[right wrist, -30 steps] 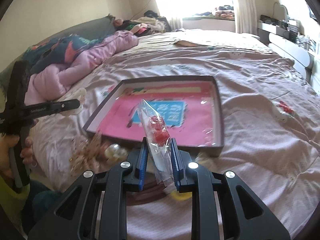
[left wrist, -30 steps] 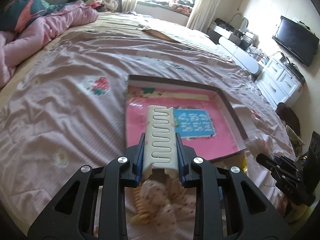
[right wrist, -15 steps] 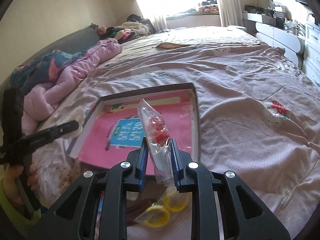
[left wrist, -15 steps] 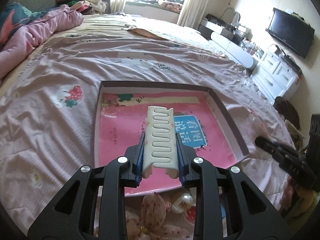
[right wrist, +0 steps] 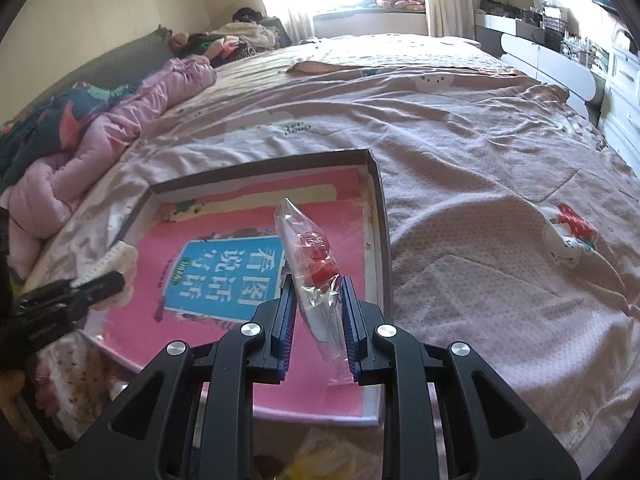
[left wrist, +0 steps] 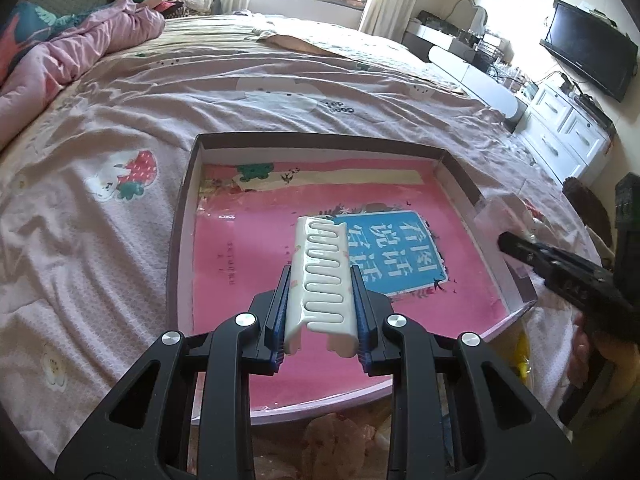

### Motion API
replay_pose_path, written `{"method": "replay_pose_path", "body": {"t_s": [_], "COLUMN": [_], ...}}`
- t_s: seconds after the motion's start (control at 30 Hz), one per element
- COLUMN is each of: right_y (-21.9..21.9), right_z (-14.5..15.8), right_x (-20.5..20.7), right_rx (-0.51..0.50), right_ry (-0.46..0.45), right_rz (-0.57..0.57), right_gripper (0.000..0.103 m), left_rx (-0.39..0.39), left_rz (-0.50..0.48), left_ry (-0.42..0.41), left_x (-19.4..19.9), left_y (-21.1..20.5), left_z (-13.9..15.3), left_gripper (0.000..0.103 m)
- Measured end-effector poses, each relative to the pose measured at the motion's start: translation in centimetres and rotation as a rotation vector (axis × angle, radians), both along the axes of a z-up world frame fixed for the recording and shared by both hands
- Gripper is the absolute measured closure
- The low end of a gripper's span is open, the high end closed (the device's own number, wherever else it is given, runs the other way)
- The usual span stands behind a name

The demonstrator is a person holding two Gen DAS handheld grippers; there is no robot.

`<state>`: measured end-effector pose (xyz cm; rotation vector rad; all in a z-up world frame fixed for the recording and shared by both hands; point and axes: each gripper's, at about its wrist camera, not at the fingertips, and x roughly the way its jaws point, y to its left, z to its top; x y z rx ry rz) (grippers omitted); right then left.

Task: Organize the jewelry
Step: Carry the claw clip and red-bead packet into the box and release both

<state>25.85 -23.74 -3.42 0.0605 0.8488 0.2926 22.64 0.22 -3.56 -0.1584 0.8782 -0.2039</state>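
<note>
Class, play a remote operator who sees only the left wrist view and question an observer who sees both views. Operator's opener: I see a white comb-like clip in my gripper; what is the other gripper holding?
Observer: The right gripper is shut on a clear plastic bag with red pieces inside.
Operator: Where is that bag relative to the tray?
Observer: It hangs above the right part of the pink-lined tray, near its right wall.
Operator: Anything near that gripper I cannot see?
Observer: A yellow item lies on the bed just below the tray's near edge.
</note>
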Motion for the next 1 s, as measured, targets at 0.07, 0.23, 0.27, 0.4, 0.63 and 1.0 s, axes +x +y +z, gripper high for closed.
{"method": "replay_pose_path", "body": {"t_s": [0.07, 0.23, 0.27, 0.4, 0.63, 1.0], "right_y": [0.4, 0.9, 0.9, 1.0, 0.6, -0.6], "right_z": [-0.6, -1.2, -1.3, -1.8, -1.1, 1.9], "right_x": [0.4, 0.3, 0.3, 0.0, -1.4, -5.1], "right_rx": [-0.030, -0.098, -0.105, -0.100, -0.065, -0.008], "right_ry": [0.001, -0.024, -0.027, -0.012, -0.013, -0.062], "right_rz": [-0.009, -0.041, -0.043, -0.041, -0.035, -0.040], "right_gripper": [0.082, 0.081, 0.081, 0.079, 0.057, 0.026], "left_rx": [0.016, 0.016, 0.013, 0.008, 0.033, 0.035], "left_rz": [0.005, 0.011, 0.012, 0.008, 0.001, 0.040], "left_ry": [-0.002, 0.005, 0.006, 0.005, -0.003, -0.074], "left_x": [0.0, 0.0, 0.0, -0.6, -2.0, -4.5], "left_y": [0.1, 0.6, 0.8, 0.8, 0.6, 1.3], "left_z": [0.0, -0.2, -0.3, 0.0, 0.6, 2.6], "left_gripper": [0.084, 0.083, 0.083, 0.077, 0.062, 0.029]}}
